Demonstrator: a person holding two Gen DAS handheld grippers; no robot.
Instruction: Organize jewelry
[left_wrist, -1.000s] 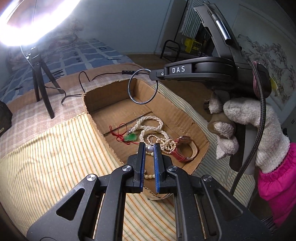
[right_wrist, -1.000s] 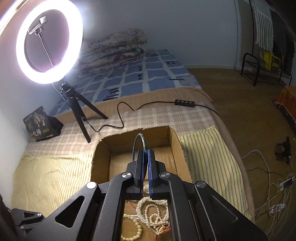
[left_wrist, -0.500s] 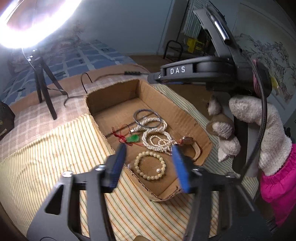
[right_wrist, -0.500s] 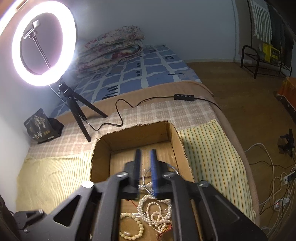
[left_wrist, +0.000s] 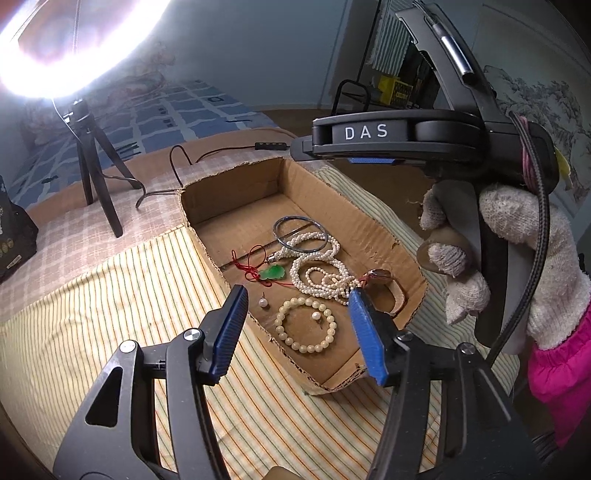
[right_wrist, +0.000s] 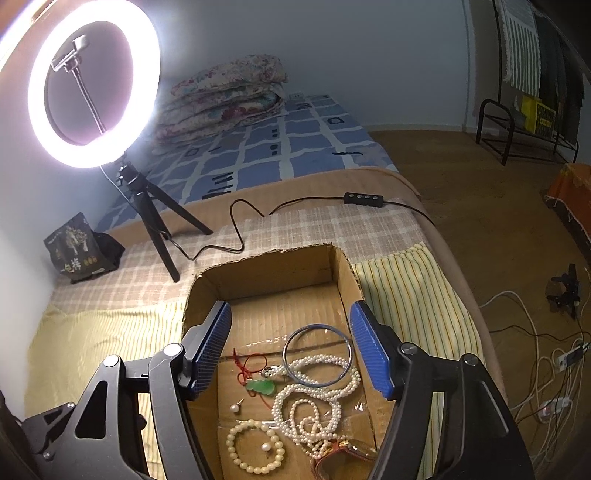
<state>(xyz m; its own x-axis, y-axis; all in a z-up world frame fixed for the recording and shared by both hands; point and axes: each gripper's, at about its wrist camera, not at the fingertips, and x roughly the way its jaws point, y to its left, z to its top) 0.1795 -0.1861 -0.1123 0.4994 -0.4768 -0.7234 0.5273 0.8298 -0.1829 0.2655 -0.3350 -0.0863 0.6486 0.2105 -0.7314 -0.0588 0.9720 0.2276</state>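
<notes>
A shallow cardboard box (left_wrist: 384, 236) (right_wrist: 269, 269) lies on the striped bedcover. It holds a metal bangle (left_wrist: 301, 234) (right_wrist: 317, 355), a white pearl necklace (left_wrist: 321, 271) (right_wrist: 314, 398), a cream bead bracelet (left_wrist: 306, 325) (right_wrist: 255, 446), a green pendant on red cord (left_wrist: 272, 272) (right_wrist: 261, 387), two pearl earrings (left_wrist: 263, 302) (right_wrist: 235, 407) and a brown-strapped watch (left_wrist: 380, 275). My left gripper (left_wrist: 299, 325) is open and empty above the box's near end. My right gripper (right_wrist: 290, 350) is open and empty above the bangle; its body shows in the left wrist view (left_wrist: 388, 138).
A lit ring light on a black tripod (right_wrist: 92, 92) stands on the checked cloth behind the box, with its cable and inline switch (right_wrist: 364, 198). A dark packet (right_wrist: 79, 251) sits at the left. Folded quilts (right_wrist: 229, 96) lie on the bed. Floor cables (right_wrist: 546, 369) lie right.
Both grippers opened wide. The right one let go of the bangle, which now lies in the box. The left one let go of a pearl earring, now inside the box.
</notes>
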